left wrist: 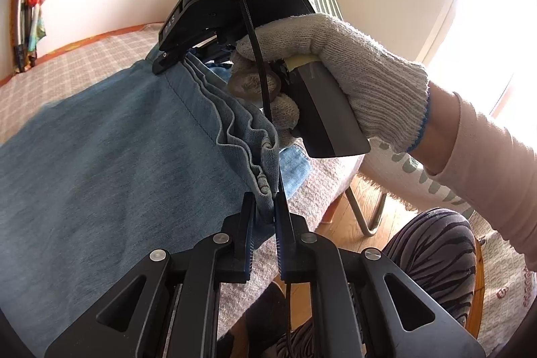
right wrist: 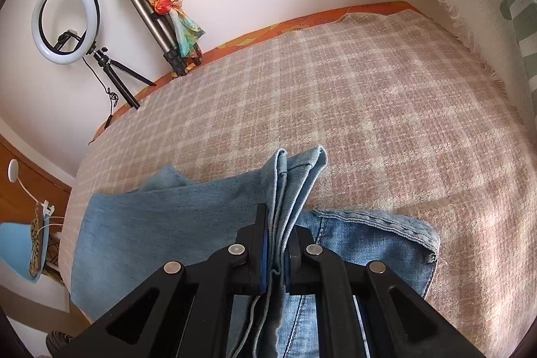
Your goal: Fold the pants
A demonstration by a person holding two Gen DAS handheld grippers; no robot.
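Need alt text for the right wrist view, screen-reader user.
The right gripper is shut on a bunched edge of blue denim pants, which lie partly folded on a bed with a plaid cover. Behind the bed, against a white wall, stand a ring light on a small tripod and a folded tripod draped with a colourful scarf.
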